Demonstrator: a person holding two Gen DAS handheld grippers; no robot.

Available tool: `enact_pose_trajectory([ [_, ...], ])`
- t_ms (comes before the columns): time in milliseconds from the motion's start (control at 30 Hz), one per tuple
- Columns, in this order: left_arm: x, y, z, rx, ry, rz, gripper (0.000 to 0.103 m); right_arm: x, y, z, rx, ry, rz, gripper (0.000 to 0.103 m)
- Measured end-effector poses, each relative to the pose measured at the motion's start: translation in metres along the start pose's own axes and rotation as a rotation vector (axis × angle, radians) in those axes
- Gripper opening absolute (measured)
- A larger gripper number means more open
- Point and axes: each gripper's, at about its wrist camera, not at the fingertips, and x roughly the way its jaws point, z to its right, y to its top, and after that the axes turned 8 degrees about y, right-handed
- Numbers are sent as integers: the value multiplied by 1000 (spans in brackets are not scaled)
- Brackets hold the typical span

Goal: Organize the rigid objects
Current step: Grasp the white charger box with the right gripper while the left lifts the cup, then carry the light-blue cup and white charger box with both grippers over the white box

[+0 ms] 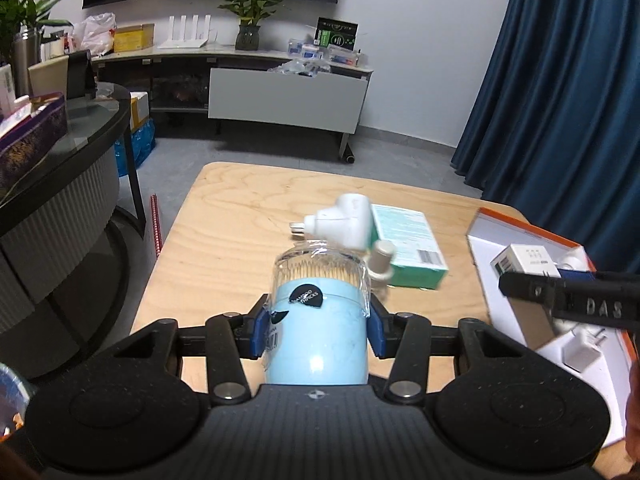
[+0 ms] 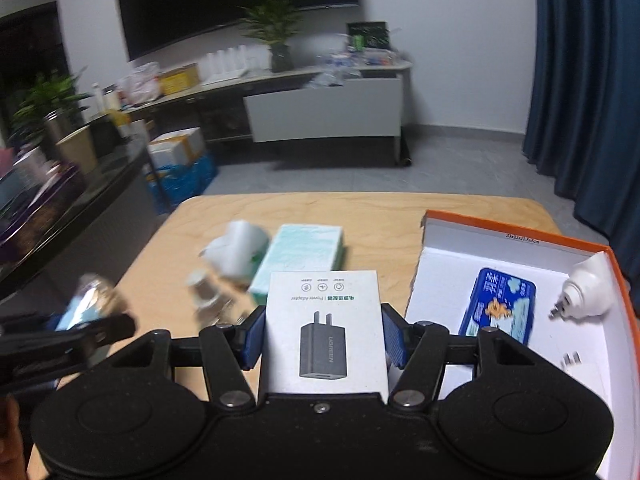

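My left gripper (image 1: 320,330) is shut on a light blue toothpick jar (image 1: 320,356) with a clear top, held above the wooden table (image 1: 240,216). My right gripper (image 2: 324,336) is shut on a white power adapter box (image 2: 324,320), held just left of an open orange-rimmed box (image 2: 520,236). Inside that box lie a blue tin (image 2: 500,308) and a white plug (image 2: 588,288). On the table sit a white plug adapter (image 1: 344,224), a green carton (image 1: 408,244) and a small capped bottle (image 1: 380,264).
A dark glass-topped counter (image 1: 60,152) with clutter stands left of the table. Behind are a low cabinet (image 1: 288,96), potted plants and a wall screen. Blue curtains (image 1: 560,100) hang at the right. Grey floor lies between table and cabinet.
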Motion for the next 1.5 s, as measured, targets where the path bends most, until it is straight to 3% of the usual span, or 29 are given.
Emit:
enact_pose_trajectory([
  [533,-51,-24,25,28,16,59,47,-69,-40,-28,-10,30,58,71],
  [1500,-83,-55,60,70,-24,86,47,-119,-73,-13,20,-8,131,71],
])
